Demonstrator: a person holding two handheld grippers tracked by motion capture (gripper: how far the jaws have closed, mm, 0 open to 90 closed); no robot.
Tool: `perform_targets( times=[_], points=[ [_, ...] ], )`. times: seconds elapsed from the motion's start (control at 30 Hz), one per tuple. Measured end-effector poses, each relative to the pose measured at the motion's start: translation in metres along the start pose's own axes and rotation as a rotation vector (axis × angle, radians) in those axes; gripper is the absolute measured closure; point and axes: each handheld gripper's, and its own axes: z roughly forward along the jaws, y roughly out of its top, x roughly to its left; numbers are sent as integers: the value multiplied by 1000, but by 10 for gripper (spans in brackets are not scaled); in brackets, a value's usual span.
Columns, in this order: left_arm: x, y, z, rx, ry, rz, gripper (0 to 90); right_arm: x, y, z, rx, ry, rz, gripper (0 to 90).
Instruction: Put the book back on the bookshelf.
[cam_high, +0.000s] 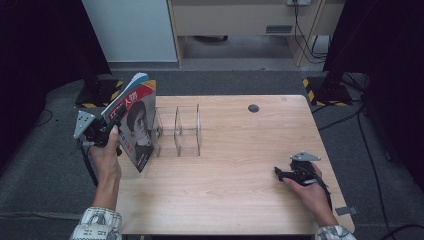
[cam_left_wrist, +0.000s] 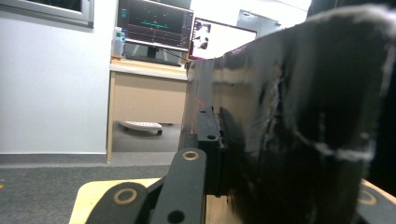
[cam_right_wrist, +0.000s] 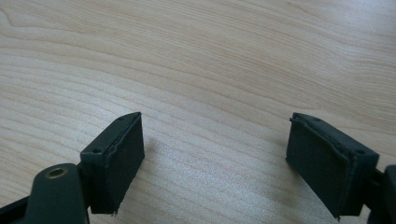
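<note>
A magazine with a portrait and a red band on its cover stands tilted over the table's left edge. My left gripper is shut on its edge. In the left gripper view the magazine looms dark and close, pressed against one black finger. Just right of it on the wooden table stands a clear acrylic rack with upright dividers. My right gripper rests low at the table's right front, and in its own view the right gripper is open with bare wood between its pads.
A small black round cap sits near the table's far edge. Black stands with yellow-black tape flank the table on the grey floor. A desk with monitors stands beyond.
</note>
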Motion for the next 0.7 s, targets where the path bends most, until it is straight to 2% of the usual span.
perform_targets(
  times=[0.47, 0.7],
  points=[
    [0, -3, 0, -12, -11, -7, 843, 0, 0, 0, -3, 0, -1, 194],
    [1, -6, -2, -13, -7, 3, 834, 1, 0, 0, -2, 0, 1, 194]
  ],
)
